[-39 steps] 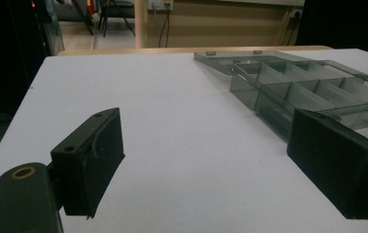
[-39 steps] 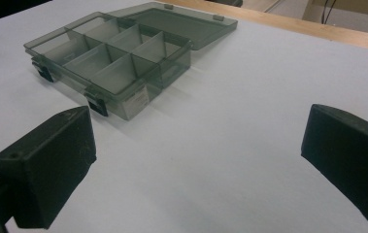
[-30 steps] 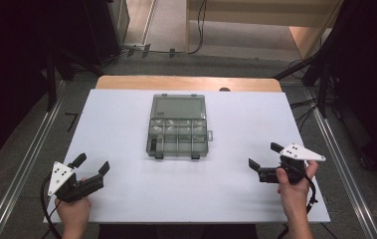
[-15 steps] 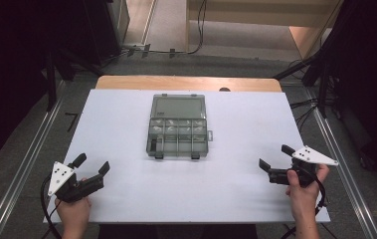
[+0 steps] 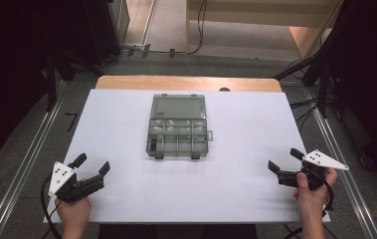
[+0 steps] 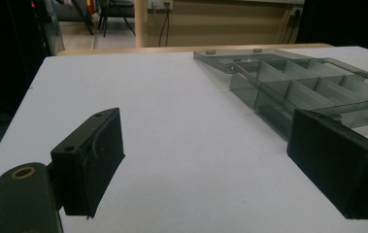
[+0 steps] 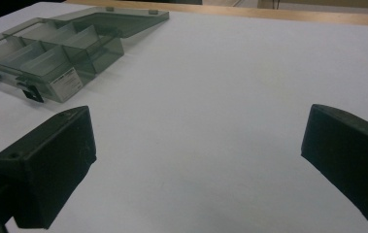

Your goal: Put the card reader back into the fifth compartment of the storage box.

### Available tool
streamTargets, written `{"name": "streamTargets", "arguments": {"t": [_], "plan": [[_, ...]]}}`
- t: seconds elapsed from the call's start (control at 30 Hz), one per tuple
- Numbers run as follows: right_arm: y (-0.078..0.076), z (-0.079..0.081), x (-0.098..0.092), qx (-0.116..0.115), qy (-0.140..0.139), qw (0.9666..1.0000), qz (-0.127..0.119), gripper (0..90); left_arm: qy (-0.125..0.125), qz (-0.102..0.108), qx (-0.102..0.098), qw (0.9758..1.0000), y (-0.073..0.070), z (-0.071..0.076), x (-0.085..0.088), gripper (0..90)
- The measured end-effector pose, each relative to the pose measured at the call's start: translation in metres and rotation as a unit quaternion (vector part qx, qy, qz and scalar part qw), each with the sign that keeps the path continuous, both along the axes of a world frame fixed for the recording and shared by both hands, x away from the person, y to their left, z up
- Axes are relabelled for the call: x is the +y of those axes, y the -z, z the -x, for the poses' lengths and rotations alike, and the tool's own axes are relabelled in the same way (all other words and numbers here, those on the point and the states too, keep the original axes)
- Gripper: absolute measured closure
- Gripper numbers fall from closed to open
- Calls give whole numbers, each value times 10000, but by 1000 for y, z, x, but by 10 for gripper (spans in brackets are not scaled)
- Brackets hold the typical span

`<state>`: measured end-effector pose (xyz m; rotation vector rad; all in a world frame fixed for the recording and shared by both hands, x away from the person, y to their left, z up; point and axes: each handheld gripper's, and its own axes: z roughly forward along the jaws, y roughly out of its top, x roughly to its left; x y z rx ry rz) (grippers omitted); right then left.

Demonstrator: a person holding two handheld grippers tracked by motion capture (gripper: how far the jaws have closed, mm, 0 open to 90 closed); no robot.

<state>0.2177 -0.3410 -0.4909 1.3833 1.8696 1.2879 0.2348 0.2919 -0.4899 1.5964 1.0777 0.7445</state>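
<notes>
Both my grippers, left (image 5: 91, 166) and right (image 5: 284, 160), hover with jaws spread wide, holding nothing, well apart from the open box (image 5: 178, 127) mid-table (image 5: 245, 124).

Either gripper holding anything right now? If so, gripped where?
Nothing held. The left gripper and right gripper both have open jaws with bare table between them, well apart from the open compartment box.

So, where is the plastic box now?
In the high view the box lies open at the middle of the table, slightly toward its far edge, ahead of both tongs and apart from them.
</notes>
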Motion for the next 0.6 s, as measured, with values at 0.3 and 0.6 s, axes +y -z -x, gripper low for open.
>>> {"name": "streamTargets", "arguments": {"t": [0.3, 0.6], "plan": [[9, 6, -15, -18, 103, 9999, -83, 0, -5, -17, -7, 10000, 0, 0, -1, 136], [19, 13, -26, -23, 185, 9996, -223, 0, -2, -36, -8, 10000, 0, 0, -1, 136]]}}
